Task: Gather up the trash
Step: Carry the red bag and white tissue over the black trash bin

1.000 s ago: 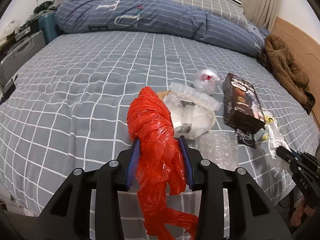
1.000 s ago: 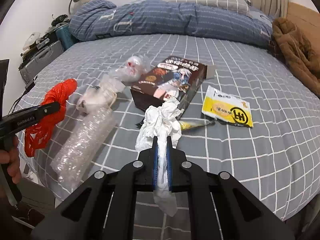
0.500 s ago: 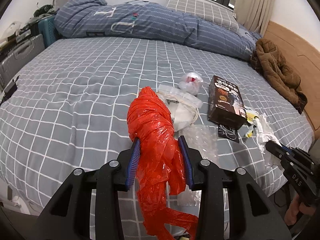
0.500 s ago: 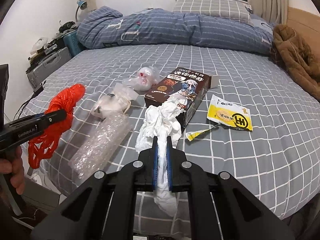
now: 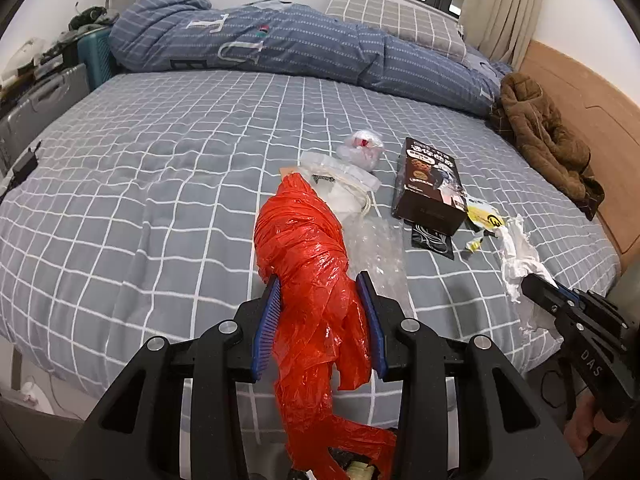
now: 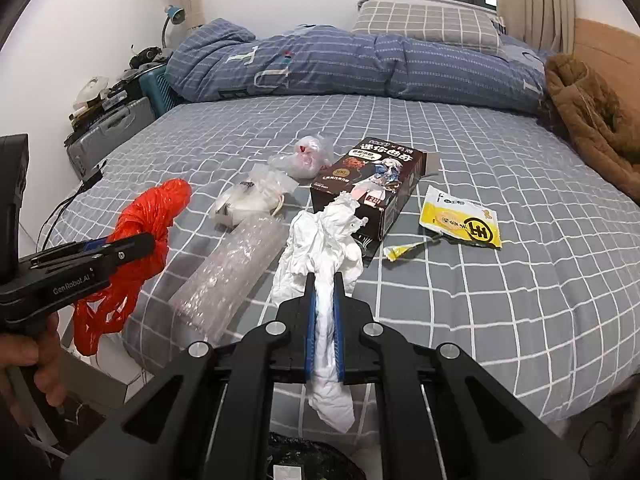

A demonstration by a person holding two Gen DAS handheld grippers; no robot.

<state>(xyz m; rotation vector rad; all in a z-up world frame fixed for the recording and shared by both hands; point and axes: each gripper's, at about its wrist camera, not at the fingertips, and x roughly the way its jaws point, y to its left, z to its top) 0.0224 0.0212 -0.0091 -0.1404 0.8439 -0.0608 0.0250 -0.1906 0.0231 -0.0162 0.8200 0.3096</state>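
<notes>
My left gripper (image 5: pixel 320 280) is shut on a crumpled red plastic bag (image 5: pixel 308 264), which hangs out below the jaws. The same red plastic bag (image 6: pixel 140 224) shows at the left of the right wrist view, held off the bed's near edge. My right gripper (image 6: pixel 323 280) is shut on a wad of white tissue (image 6: pixel 324 240); in the left wrist view that white tissue (image 5: pixel 516 252) sticks up from the right gripper (image 5: pixel 536 280). On the grey checked bed (image 6: pixel 500 280) lie a roll of bubble wrap (image 6: pixel 236 268), clear plastic bags (image 6: pixel 256 196), a dark snack box (image 6: pixel 372 180) and a yellow sachet (image 6: pixel 460 216).
A blue duvet (image 6: pixel 340 64) and a pillow (image 6: pixel 428 24) fill the head of the bed. A brown jacket (image 6: pixel 592 120) lies at the right edge by the wooden headboard. Suitcases (image 6: pixel 108 128) stand at the left wall. A dark bin opening (image 6: pixel 312 460) shows below the right gripper.
Both grippers have drawn back from the bed with their loads, so the litter and bed look smaller and farther. Grips on the red bag and tissue are unchanged.
</notes>
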